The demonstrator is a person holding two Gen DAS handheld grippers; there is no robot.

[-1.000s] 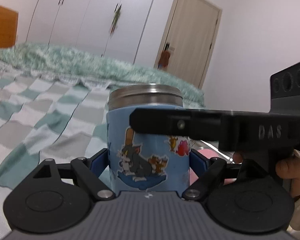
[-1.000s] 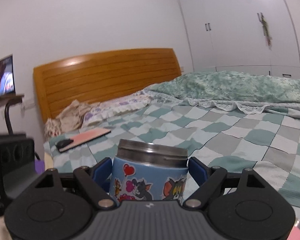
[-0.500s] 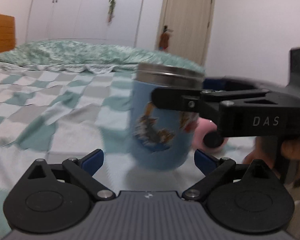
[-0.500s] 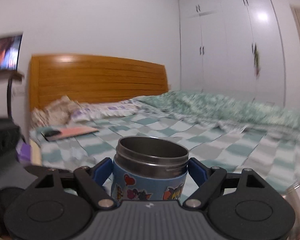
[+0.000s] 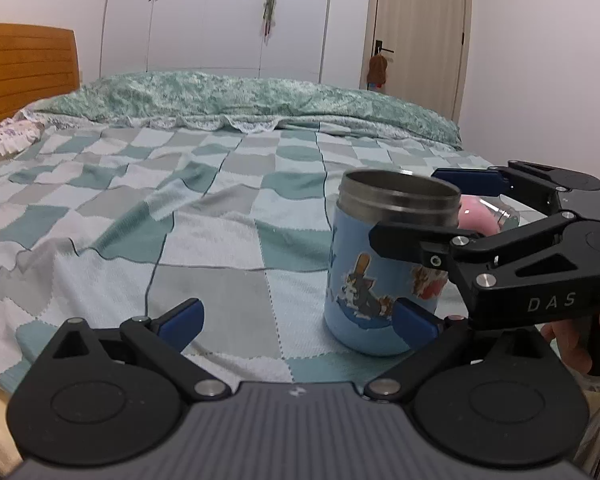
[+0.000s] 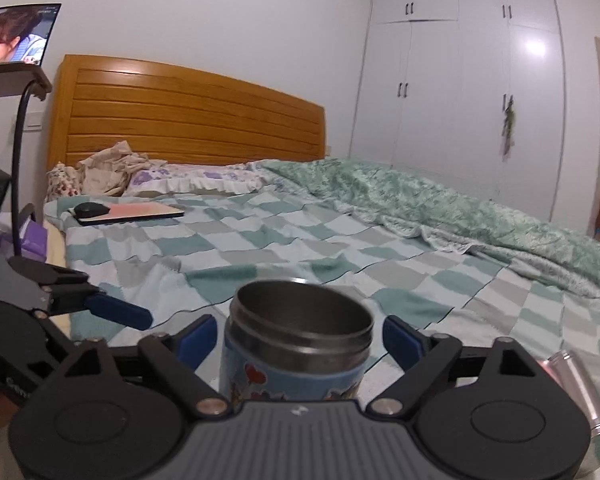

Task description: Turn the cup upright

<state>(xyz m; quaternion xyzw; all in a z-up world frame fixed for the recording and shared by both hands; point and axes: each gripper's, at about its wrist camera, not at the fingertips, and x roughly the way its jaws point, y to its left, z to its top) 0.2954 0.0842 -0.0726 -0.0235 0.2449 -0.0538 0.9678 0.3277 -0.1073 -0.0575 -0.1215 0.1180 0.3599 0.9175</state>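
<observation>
A blue cartoon-printed steel cup (image 5: 380, 280) stands upright on the checked bedspread, mouth up; it also shows in the right wrist view (image 6: 296, 344). My left gripper (image 5: 300, 316) is open and empty, drawn back to the cup's left, its right pad just in front of the cup's base. My right gripper (image 6: 298, 338) is open with a finger on each side of the cup and a gap on both sides; it shows from the side in the left wrist view (image 5: 432, 208).
A pink and metal object (image 5: 476, 218) lies behind the cup, seen also in the right wrist view (image 6: 576, 384). A tablet with a black mouse (image 6: 128, 211) lies near the wooden headboard (image 6: 188, 116). A green quilt (image 5: 240, 96) is bunched across the far side of the bed.
My left gripper let go of the cup and pulled back to the left. My right gripper opened from the cup, which now stands free on the bed.
</observation>
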